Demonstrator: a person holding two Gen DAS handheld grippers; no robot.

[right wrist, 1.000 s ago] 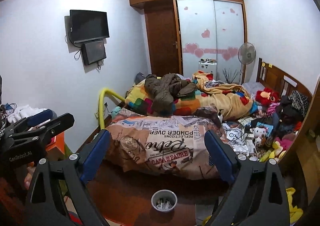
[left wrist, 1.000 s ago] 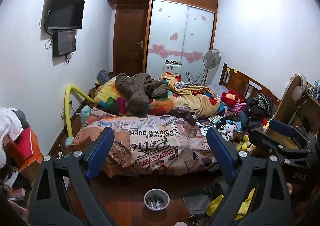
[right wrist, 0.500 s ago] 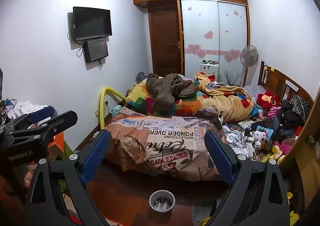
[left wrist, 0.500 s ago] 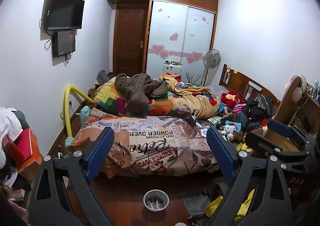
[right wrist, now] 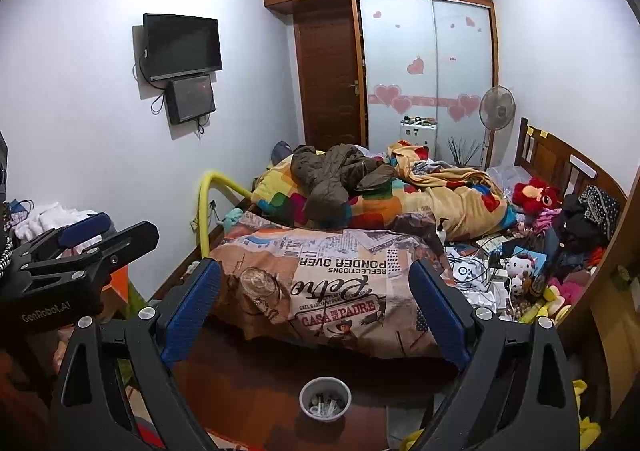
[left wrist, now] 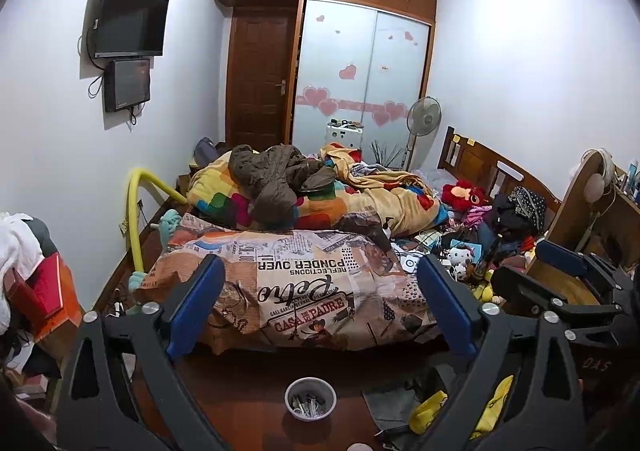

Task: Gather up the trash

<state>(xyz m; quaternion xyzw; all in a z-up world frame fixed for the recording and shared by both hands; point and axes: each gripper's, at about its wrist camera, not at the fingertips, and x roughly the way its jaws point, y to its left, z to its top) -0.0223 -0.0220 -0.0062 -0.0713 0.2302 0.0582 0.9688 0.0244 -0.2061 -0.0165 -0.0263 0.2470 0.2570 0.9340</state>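
Bedroom, trash collection: left tool and right tool both spread apart, empty, barely shifted since a second ago; small cup of scraps on the floor below, not yet approached.

Below both tools, the small pieces inside the round grey cup are too small to tell. The yellow cloth lies partly behind the left gripper's right finger.
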